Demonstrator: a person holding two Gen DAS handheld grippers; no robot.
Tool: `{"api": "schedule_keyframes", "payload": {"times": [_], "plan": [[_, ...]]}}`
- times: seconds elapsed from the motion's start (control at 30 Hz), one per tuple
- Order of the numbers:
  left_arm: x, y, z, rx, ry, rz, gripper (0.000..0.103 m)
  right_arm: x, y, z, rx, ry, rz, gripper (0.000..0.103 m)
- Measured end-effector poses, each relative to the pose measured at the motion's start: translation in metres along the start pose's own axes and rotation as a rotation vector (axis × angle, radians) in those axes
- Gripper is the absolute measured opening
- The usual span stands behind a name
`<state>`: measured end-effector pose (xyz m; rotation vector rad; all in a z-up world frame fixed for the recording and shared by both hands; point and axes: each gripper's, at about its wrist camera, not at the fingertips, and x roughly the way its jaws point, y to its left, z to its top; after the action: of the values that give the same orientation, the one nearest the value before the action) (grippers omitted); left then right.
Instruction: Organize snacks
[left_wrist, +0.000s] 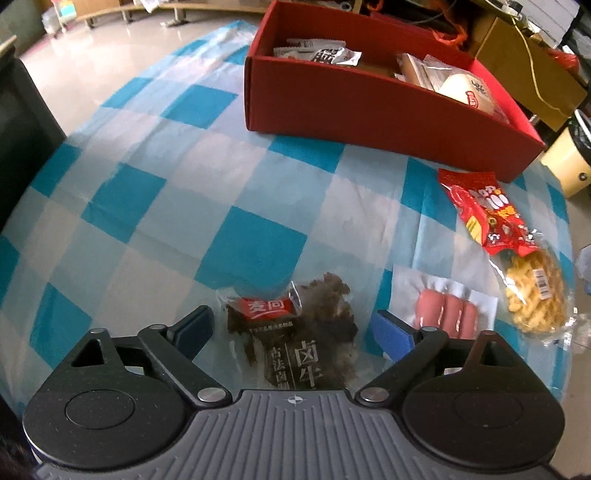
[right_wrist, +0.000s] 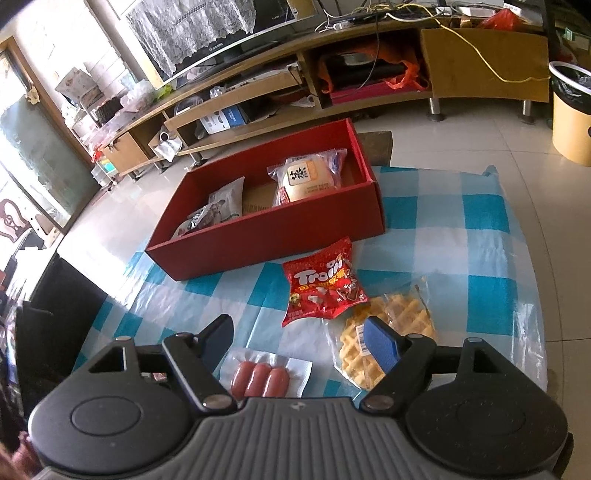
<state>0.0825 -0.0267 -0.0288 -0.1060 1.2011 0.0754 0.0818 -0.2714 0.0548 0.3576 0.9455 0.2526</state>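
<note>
A red box (left_wrist: 369, 110) (right_wrist: 280, 229) stands on the blue checked tablecloth and holds several snack packs, among them a bun pack (right_wrist: 306, 177). My left gripper (left_wrist: 295, 328) is open, its fingers on either side of a dark braised beef pack (left_wrist: 295, 332) lying on the cloth. My right gripper (right_wrist: 299, 343) is open above a sausage pack (right_wrist: 264, 376) (left_wrist: 447, 314). A red Trolli candy bag (right_wrist: 321, 284) (left_wrist: 484, 210) and a waffle pack (right_wrist: 384, 328) (left_wrist: 532, 295) lie to the right of the sausages.
The tablecloth (left_wrist: 184, 203) drops off at the table's edges on all sides. A yellow waste bin (right_wrist: 570, 110) stands on the tiled floor to the right. A long wooden TV cabinet (right_wrist: 332, 66) runs behind the table. A dark chair (right_wrist: 55, 295) is at the left.
</note>
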Motion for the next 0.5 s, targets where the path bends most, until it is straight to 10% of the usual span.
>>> {"api": "schedule_keyframes", "payload": {"times": [0.5], "plan": [[-0.003, 0.029, -0.008, 0.04, 0.005, 0.062, 0.094, 0.004, 0.005, -0.003, -0.024, 0.02, 0.005, 0.076]]}}
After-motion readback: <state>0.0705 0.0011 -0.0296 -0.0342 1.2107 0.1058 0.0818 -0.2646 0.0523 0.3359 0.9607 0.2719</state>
